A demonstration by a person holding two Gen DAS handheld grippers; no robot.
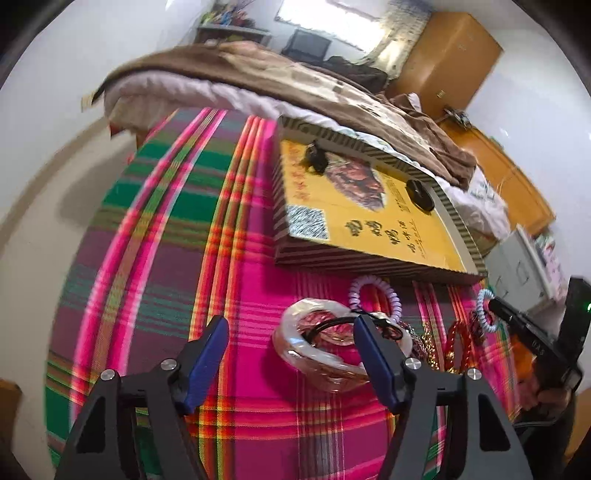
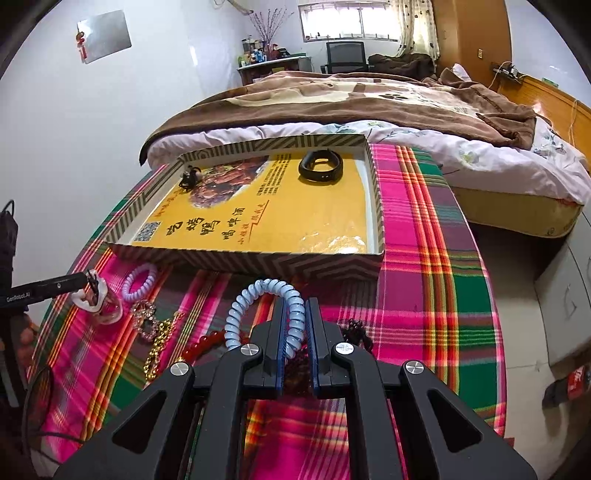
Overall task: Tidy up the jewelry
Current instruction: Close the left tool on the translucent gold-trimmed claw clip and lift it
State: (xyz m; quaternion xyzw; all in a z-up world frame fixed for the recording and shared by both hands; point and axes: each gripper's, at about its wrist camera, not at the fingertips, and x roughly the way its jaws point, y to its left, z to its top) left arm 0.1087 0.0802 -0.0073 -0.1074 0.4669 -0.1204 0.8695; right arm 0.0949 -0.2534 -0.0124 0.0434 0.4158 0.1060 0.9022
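Your right gripper [image 2: 295,314] pinches the blue coil [image 2: 255,295], jaws nearly shut on one side of its loop, the rest arching up just in front of the box [image 2: 258,264]. Your left gripper [image 1: 291,332] stands part open, the pearly bangle [image 1: 317,343] on the plaid cloth [image 1: 166,221] between its jaws against the right pad [image 1: 373,354], not clamped. A lilac coil [image 1: 373,295] lies beside the box; a black band [image 2: 320,166] rests inside it.

Home bedroom: bed [image 2: 369,110] with brown blanket [image 2: 388,96] upper centre, curtained window [image 2: 347,20] top, wooden wardrobe [image 1: 448,55] upper right.
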